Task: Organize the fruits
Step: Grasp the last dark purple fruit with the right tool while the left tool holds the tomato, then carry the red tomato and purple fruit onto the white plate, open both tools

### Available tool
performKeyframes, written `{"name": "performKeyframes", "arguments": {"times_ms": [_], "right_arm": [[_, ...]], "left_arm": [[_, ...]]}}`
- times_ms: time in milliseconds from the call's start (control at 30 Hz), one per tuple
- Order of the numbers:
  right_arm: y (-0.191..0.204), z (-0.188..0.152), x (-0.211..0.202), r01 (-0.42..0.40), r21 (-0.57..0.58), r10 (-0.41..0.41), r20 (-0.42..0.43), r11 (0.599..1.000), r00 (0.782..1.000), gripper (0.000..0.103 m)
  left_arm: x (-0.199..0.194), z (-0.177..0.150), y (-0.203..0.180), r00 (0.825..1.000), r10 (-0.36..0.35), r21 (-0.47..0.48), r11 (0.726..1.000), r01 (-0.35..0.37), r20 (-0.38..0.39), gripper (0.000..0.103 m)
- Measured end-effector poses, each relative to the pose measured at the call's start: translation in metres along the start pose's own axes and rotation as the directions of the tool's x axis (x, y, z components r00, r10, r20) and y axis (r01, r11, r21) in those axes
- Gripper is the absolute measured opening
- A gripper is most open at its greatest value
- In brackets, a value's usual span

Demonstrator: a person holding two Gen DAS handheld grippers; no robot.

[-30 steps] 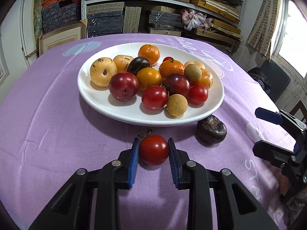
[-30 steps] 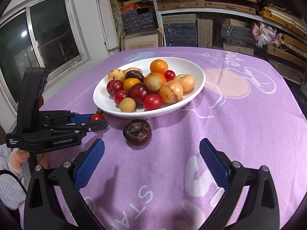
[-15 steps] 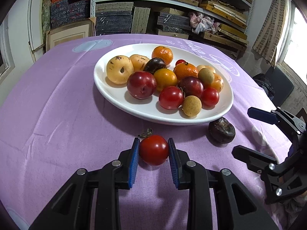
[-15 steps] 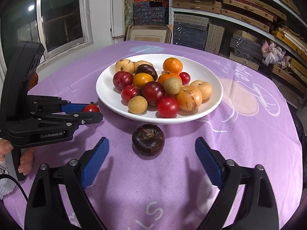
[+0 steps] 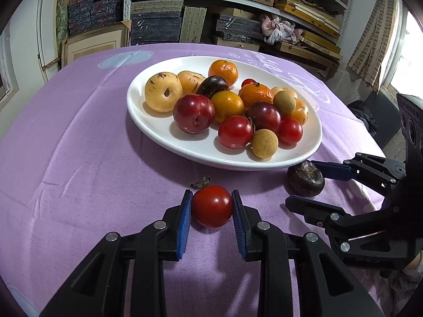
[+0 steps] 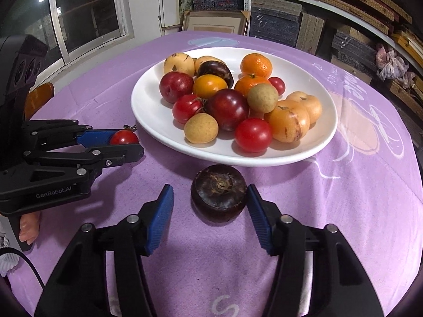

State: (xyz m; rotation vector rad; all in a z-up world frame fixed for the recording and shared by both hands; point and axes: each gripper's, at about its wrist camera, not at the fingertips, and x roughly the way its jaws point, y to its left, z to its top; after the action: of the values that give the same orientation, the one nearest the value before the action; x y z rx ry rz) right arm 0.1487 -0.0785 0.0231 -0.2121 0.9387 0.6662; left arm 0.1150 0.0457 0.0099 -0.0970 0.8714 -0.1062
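Note:
A white plate (image 5: 158,132) (image 6: 148,111) on the purple cloth holds several fruits: plums, tomatoes, oranges, yellow pears, longans. My left gripper (image 5: 211,208) is shut on a red tomato (image 5: 212,206) just in front of the plate; the tomato also shows in the right wrist view (image 6: 123,137). My right gripper (image 6: 210,206) is open, its blue pads on either side of a dark brown mangosteen (image 6: 219,192) that sits on the cloth below the plate's rim. The right pad is close to it, the left pad stands apart. The mangosteen shows in the left wrist view (image 5: 306,178).
The round table is covered by a purple cloth (image 5: 66,145) with white print. Shelves with stacked boxes (image 5: 158,26) stand behind it. A window (image 6: 79,13) is at the left in the right wrist view. A dark chair (image 5: 380,121) stands past the table's right edge.
My right gripper has moved forward until its pads flank the mangosteen, and has narrowed somewhat. My left gripper still holds the tomato and has moved a little closer to the plate.

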Motion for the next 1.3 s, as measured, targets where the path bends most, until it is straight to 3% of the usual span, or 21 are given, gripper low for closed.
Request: {"name": "performKeyframes", "arguments": {"times_ms": [133,533,733,900,1033,1133,1300], "right_arm": [[-0.011,0.0,-0.002,-0.02,0.042,0.019,0.013,0.999,1.0,0.042],[-0.006,-0.008,-0.023,-0.019,0.037,0.016,0.087,0.999,0.996,0.041],[-0.017,-0.001,-0.08,-0.018,0.082,-0.002,0.236,0.997,0.972,0.041],[-0.03,0.036,-0.117,0.002,0.105,-0.036,0.322,0.994,0.946,0.041],[-0.04,0.079,-0.123,0.015,0.116,-0.055,0.349,0.993,0.936,0.041],[-0.047,0.111,-0.107,0.042,0.113,-0.077,0.322,0.993,0.944,0.041],[-0.064,0.147,-0.045,0.075,0.111,-0.098,0.217,0.991,0.971,0.041]], "left_arm": [[0.0,0.0,0.0,1.0,-0.001,-0.001,1.0,0.001,0.0,0.03],[-0.008,-0.001,0.002,0.999,-0.006,-0.01,1.0,0.007,0.033,0.03],[-0.044,0.017,0.001,0.991,-0.002,-0.014,1.0,0.004,0.137,0.03],[-0.067,0.063,0.004,0.983,0.045,0.008,0.999,-0.047,0.181,0.03],[-0.07,0.114,0.009,0.98,0.055,-0.001,0.998,-0.056,0.193,0.03],[-0.057,0.144,0.011,0.981,0.072,-0.007,0.997,-0.072,0.181,0.03],[-0.003,0.171,0.018,0.992,0.086,-0.017,0.996,-0.085,0.088,0.03]]}}
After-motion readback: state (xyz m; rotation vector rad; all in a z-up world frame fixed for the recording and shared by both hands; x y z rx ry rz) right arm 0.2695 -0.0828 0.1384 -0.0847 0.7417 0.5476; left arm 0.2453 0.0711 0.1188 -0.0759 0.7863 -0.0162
